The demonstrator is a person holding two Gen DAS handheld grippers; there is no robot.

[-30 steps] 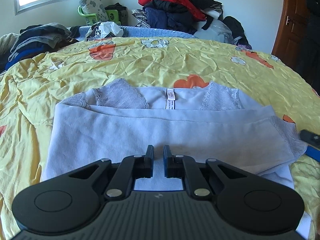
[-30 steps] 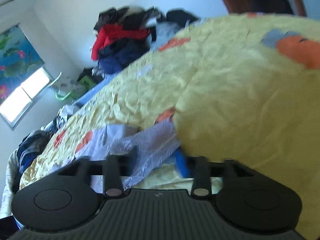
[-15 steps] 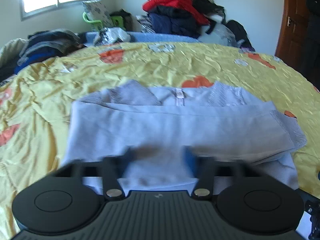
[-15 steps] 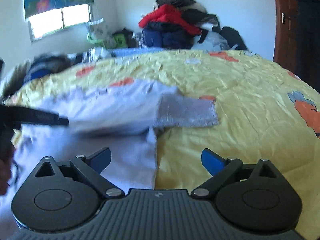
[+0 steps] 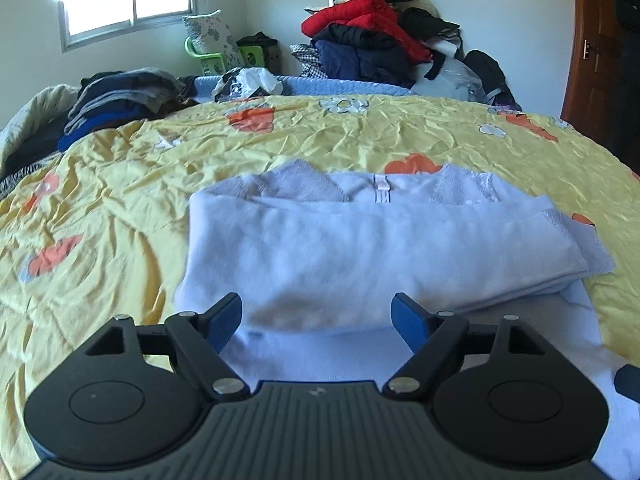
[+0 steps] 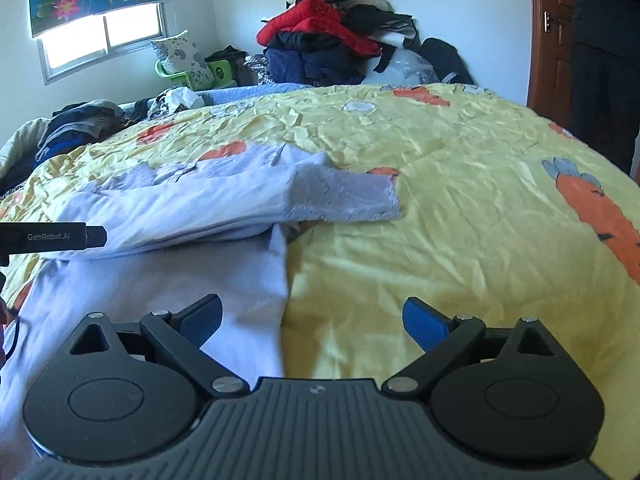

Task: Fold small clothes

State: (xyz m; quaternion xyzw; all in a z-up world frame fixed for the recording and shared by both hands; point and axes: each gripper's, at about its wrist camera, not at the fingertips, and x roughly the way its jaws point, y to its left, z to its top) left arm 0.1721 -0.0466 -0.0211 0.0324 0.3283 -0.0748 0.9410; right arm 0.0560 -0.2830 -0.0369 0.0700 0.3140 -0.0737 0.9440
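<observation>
The top (image 5: pixel 360 248), a pale lilac garment with lace at the neck and the sleeve, lies flat on the yellow quilt (image 5: pixel 120 208), and all places here are given from it. Its sleeves are folded across the body, so one layered band lies over the chest, and the lace cuff (image 6: pixel 344 196) sticks out past the top's right edge onto the quilt. Below the band the hem part lies in a single layer.

The left gripper (image 5: pixel 318 316) hangs over the hem side of the top. Its jaws have just been opening and now stand wide apart; the cloth is seen under them, not pinched between the pads. The right gripper (image 6: pixel 312 318) is at the top's lower right edge, half above the cloth and half above the quilt, with jaws spread wide and holding nothing.

I judge that the sleeve fold is finished and both grippers have let go. The next step is probably to fold the hem up toward the neck. For this each gripper should go down to a hem corner, close on the single layer only, and lift evenly, so that the folded band does not slide.

Beyond the top, far from it, a clothes pile (image 5: pixel 372 36) stands against the wall.
</observation>
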